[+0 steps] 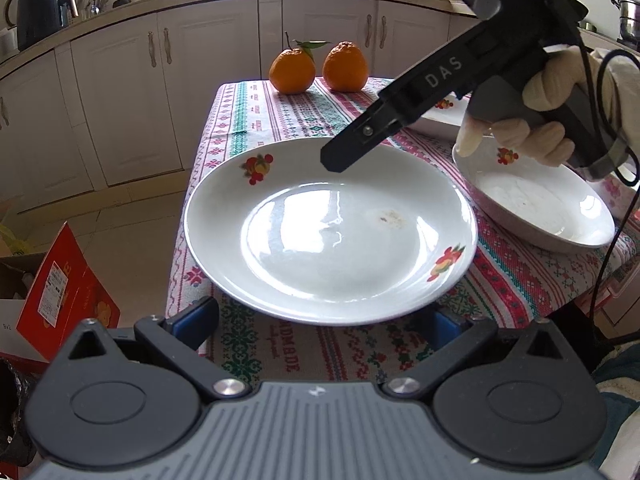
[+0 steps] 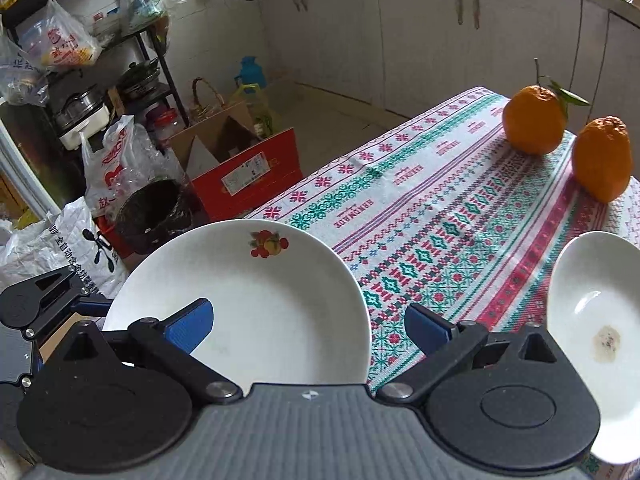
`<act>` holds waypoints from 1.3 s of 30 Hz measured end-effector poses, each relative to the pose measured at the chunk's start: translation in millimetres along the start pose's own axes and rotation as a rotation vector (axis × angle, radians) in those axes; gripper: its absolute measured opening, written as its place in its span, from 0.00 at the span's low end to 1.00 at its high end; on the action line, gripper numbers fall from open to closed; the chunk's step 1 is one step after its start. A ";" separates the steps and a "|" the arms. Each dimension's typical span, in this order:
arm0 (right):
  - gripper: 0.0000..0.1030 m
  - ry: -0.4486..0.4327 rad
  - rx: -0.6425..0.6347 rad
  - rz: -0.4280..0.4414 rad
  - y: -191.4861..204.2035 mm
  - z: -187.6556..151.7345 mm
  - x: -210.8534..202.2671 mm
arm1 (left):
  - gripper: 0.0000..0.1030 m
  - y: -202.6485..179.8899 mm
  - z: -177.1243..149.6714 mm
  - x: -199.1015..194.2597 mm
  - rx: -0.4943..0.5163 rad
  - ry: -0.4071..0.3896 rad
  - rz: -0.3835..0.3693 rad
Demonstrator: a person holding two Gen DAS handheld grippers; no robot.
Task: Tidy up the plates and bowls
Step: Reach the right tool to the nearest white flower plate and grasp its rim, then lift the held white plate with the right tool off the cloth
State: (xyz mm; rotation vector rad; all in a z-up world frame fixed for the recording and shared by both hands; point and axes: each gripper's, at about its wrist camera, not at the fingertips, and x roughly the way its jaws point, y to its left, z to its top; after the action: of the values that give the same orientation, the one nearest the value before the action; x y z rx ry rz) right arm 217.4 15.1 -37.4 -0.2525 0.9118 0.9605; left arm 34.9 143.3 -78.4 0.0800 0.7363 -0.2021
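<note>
A large white plate (image 1: 332, 236) with fruit decals lies in the middle of the left wrist view and juts past the left edge of the patterned table (image 1: 512, 280). My left gripper (image 1: 320, 318) is open, and the plate's near rim covers its blue fingertips. My right gripper (image 1: 334, 162), held by a gloved hand (image 1: 536, 120), hovers over the plate's far rim. In the right wrist view the right gripper (image 2: 308, 326) is open, with its left finger above the plate (image 2: 260, 300). A deeper white dish (image 1: 536, 208) with a brown stain (image 2: 600, 320) sits to the right.
Two oranges (image 1: 292, 70) (image 2: 534, 120) stand at the table's far end. Another white dish (image 1: 444, 114) lies behind the right gripper. A red carton (image 1: 60, 292) and plastic bags (image 2: 116, 164) crowd the floor to the left. Cabinets (image 1: 200, 80) line the back wall.
</note>
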 end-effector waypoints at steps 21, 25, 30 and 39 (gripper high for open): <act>0.84 0.072 -0.001 0.146 -9.6 10.0 28.7 | 0.99 2.4 7.0 -0.3 0.102 -0.006 -0.062; 0.84 0.063 0.022 0.150 -14.5 12.9 26.5 | 0.99 4.4 12.1 2.5 0.113 0.002 -0.069; 0.84 0.041 0.035 0.134 -22.9 21.1 21.9 | 0.99 9.5 26.4 9.4 0.128 -0.008 -0.080; 0.85 0.003 0.073 0.086 -52.3 38.5 24.1 | 0.99 22.3 52.4 39.6 0.151 -0.012 -0.121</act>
State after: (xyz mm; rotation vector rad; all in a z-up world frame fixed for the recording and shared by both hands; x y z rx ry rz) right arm 286.2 20.7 -42.2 -0.1541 0.9646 1.0043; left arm 102.7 151.5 -66.4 0.1774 0.7139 -0.3736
